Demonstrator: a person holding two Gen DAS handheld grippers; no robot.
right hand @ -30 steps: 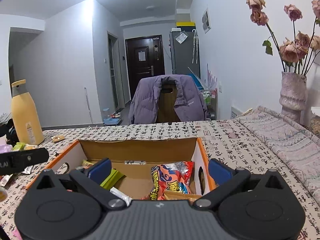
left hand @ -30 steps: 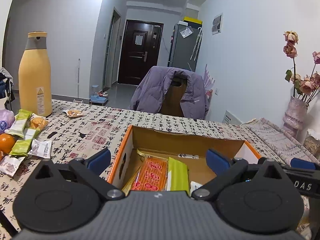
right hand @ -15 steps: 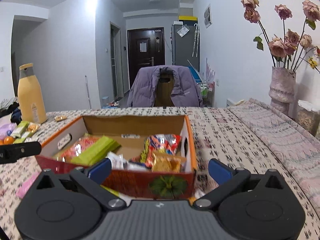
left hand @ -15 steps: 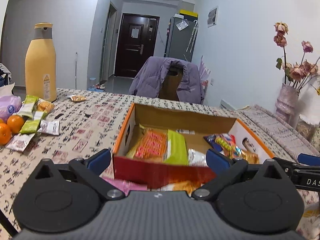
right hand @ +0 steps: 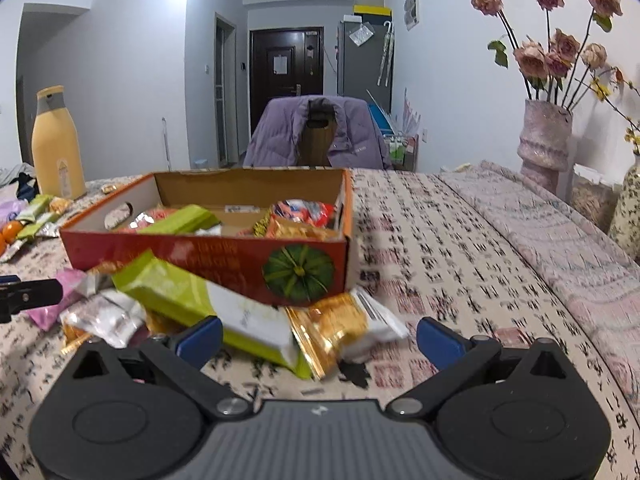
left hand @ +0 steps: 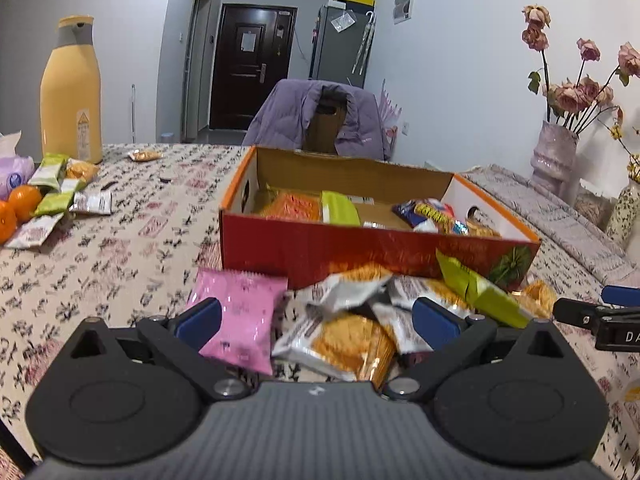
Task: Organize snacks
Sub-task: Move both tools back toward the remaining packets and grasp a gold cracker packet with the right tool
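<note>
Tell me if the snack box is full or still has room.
Still has room. The cardboard box holds a few packets, a green one among them, but bare floor shows between them and they sit below its rim.

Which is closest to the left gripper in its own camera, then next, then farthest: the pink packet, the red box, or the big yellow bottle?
1. Pink packet, by the left gripper, at its left finger.
2. Red box, straight ahead.
3. Yellow bottle, far back left.

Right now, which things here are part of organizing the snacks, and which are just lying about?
Part of the job: cardboard box, pink packet, green packet, cracker packets.
Lying about: yellow bottle, oranges, flower vase.
</note>
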